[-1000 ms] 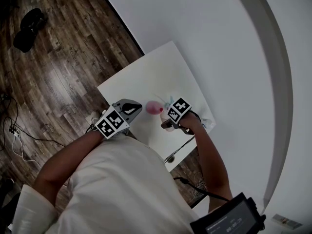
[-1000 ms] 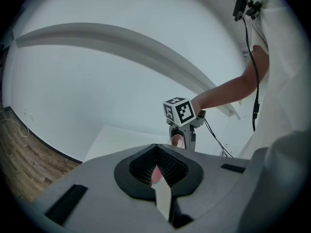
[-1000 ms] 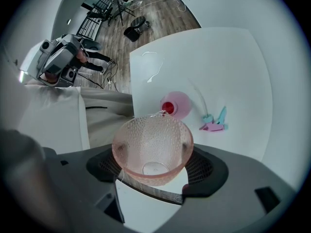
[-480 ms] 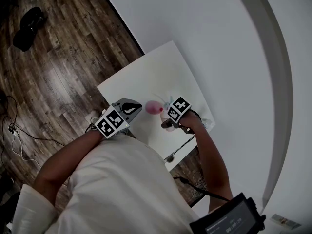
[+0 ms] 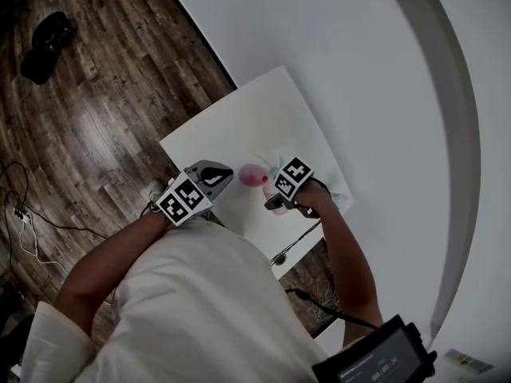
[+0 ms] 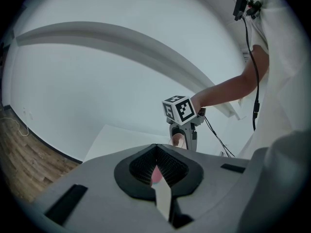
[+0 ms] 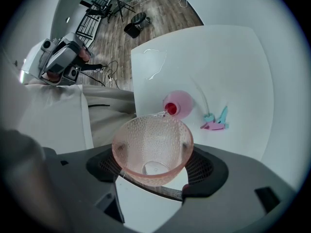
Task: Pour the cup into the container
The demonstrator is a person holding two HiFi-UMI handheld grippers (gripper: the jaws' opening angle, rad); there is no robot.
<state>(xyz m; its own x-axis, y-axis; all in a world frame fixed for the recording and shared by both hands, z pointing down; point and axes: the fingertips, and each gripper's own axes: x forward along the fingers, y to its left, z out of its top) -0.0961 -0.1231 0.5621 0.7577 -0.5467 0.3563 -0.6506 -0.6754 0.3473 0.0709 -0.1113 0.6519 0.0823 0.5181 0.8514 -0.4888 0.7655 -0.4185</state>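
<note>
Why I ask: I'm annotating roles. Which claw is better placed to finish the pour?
Right. The right claw is shut on the tilted cup, lip by the pink container; the left claw is shut, empty.

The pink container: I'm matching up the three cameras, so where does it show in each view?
Head view: pink container at picture centre, on the table's near half.
Left gripper view: low centre, a pink sliver seen through the gap behind the shut jaws; probably it.
Right gripper view: mid-picture, just beyond the rim of the held cup.
Shared landmark: the white table.
</note>
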